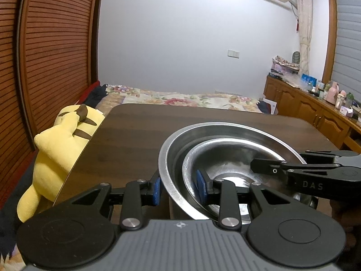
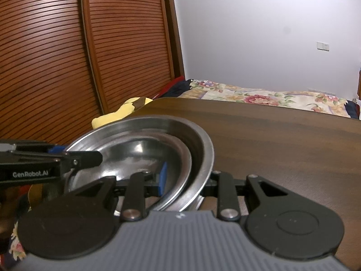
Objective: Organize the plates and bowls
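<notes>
A large steel bowl (image 1: 176,144) holds a smaller steel bowl (image 1: 227,158) nested inside it, at the near edge of a dark wooden table (image 1: 140,131). My left gripper (image 1: 179,187) straddles the left rims of both bowls, one blue pad outside and one inside; the jaws stand wide. My right gripper (image 2: 185,178) straddles the right rims the same way in the right wrist view, over the large bowl (image 2: 203,144) and the small bowl (image 2: 144,149). Each gripper shows in the other's view, the right one (image 1: 261,166) and the left one (image 2: 92,158).
A yellow plush toy (image 1: 61,140) lies against the table's left edge. A bed with a floral cover (image 1: 180,98) lies beyond the table. A slatted wooden wardrobe (image 2: 67,56) stands to the left. A cluttered wooden cabinet (image 1: 315,103) lines the right wall.
</notes>
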Motion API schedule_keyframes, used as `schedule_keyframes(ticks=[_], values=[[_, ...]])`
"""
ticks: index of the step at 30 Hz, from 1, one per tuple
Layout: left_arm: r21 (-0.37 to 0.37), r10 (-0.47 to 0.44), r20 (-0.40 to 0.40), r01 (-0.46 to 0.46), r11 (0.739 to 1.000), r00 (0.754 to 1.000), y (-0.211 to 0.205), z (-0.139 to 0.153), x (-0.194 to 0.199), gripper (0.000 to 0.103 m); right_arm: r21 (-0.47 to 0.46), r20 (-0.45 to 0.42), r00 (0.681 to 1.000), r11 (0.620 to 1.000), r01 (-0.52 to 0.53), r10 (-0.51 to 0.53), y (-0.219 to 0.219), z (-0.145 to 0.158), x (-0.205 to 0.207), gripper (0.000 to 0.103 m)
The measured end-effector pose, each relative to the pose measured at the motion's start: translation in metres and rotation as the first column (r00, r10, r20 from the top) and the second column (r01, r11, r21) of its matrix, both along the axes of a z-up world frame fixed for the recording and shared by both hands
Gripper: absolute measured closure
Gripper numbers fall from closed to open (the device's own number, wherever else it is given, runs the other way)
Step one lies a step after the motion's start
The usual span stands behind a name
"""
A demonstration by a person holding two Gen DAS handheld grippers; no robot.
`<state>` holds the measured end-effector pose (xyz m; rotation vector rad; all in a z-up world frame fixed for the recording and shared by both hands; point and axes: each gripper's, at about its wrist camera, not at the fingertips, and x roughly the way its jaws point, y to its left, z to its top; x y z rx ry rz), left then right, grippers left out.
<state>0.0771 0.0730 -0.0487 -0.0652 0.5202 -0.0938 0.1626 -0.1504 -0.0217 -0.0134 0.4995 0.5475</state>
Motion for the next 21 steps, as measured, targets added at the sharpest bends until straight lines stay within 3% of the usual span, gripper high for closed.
schedule_keyframes(ticks=[9, 12, 17, 21], values=[[0.007, -0.003, -0.013, 0.003, 1.000, 1.000, -0.002, -0.004, 0.001, 0.070, 0.022, -0.007, 1.000, 1.000, -0.011, 0.011, -0.005, -0.001, -0.002, 0.071], [0.009, 0.000, -0.012, 0.000, 1.000, 1.000, -0.001, -0.004, 0.002, 0.070, 0.022, 0.004, 1.000, 1.000, -0.001, 0.001, -0.006, 0.001, -0.003, 0.058], [0.019, 0.008, -0.009, -0.008, 1.000, 1.000, -0.004, -0.003, 0.000, 0.070, 0.032, 0.027, 0.999, 0.999, 0.016, -0.017, -0.009, 0.009, -0.004, 0.052], [0.029, 0.015, 0.003, -0.015, 0.999, 1.000, -0.004, 0.002, -0.002, 0.056, 0.030, 0.049, 0.998, 0.999, 0.029, -0.030, -0.012, 0.016, -0.008, 0.047]])
